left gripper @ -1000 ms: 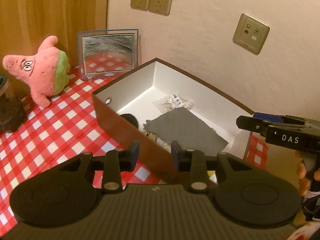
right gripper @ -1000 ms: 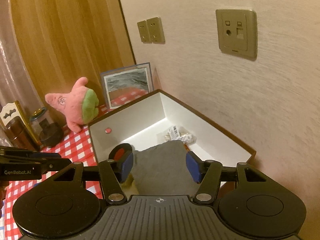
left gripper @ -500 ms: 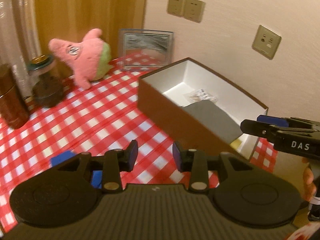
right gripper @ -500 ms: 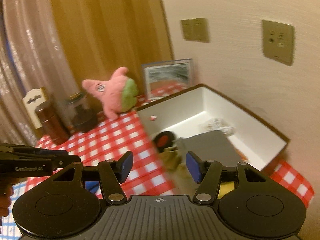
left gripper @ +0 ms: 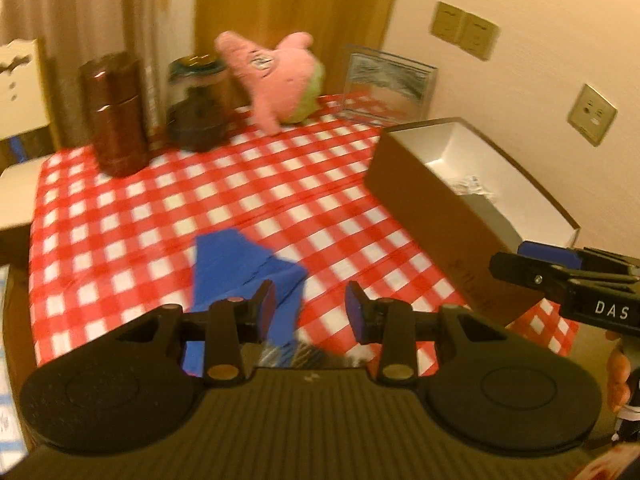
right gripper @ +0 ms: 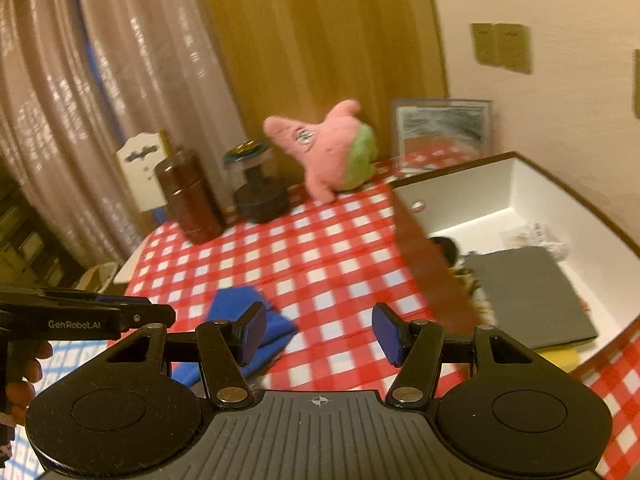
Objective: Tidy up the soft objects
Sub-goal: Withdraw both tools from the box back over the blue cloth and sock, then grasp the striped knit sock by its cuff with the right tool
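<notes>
A folded blue cloth [left gripper: 240, 268] lies on the red checked tablecloth [left gripper: 160, 200], just ahead of my open, empty left gripper [left gripper: 310, 310]. It also shows in the right wrist view [right gripper: 236, 304], in front of my open, empty right gripper [right gripper: 318, 332]. A brown box with white inside [right gripper: 516, 184] stands at the right and holds a folded grey cloth [right gripper: 528, 292]; the box also shows in the left wrist view [left gripper: 436, 200]. A pink star plush [left gripper: 276, 76] sits at the back of the table, also seen from the right wrist [right gripper: 328, 148].
A brown canister [left gripper: 114, 112] and a glass jar [left gripper: 198, 100] stand at the back left. A framed picture [left gripper: 388, 88] leans on the wall. A small packet [right gripper: 536, 236] and a black and red item [right gripper: 444, 248] lie in the box. A white chair [right gripper: 142, 172] stands behind.
Both grippers have swung left and back from above the box toward the middle of the table. The blue cloth has come into view in front of them. Both stayed open.
</notes>
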Motion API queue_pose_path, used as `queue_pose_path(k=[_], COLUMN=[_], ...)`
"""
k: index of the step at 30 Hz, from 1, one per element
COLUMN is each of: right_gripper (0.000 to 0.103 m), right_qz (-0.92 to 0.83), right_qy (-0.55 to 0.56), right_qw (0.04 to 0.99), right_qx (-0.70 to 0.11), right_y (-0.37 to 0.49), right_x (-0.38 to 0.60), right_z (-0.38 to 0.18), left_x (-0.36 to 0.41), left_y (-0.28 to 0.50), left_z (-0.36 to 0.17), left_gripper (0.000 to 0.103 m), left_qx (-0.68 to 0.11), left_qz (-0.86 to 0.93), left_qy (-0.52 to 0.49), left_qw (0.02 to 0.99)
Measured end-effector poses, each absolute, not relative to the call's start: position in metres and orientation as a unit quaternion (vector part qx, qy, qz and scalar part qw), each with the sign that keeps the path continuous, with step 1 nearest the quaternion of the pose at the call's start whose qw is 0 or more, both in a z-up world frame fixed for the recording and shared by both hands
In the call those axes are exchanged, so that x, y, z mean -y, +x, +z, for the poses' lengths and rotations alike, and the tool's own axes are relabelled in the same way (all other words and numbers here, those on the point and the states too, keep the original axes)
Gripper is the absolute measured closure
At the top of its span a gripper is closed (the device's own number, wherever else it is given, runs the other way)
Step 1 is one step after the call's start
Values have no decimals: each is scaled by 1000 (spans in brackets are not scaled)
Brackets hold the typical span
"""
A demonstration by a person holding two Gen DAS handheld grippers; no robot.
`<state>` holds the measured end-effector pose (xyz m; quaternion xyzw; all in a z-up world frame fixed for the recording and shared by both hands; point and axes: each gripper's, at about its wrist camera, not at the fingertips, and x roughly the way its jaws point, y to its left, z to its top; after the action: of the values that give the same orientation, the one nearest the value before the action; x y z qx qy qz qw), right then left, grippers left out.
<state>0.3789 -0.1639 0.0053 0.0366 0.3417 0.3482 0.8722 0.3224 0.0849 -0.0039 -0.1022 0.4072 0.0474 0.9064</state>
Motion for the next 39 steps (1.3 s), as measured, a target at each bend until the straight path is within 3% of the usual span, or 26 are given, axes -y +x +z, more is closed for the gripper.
queue_pose_path(k=[19,25,39], right_gripper=[44,33,27], right_qz=[429,422,416], right_qy=[-11,-19,-48], right_qw=[797,785,768], right_qx=[-425,-452,-485], right_y=[368,372,392], right_x=[94,83,71], right_z=[-58,-77,-112], left_x=[-129,-131,-129], left_y=[268,275,300], left_z=[-51,-68,-102], left_gripper=[68,68,64], left_qx=[-446,-463,-505], left_qz=[109,109,93], left_qy=[-132,-139,-145], left_qw=[879,869,846])
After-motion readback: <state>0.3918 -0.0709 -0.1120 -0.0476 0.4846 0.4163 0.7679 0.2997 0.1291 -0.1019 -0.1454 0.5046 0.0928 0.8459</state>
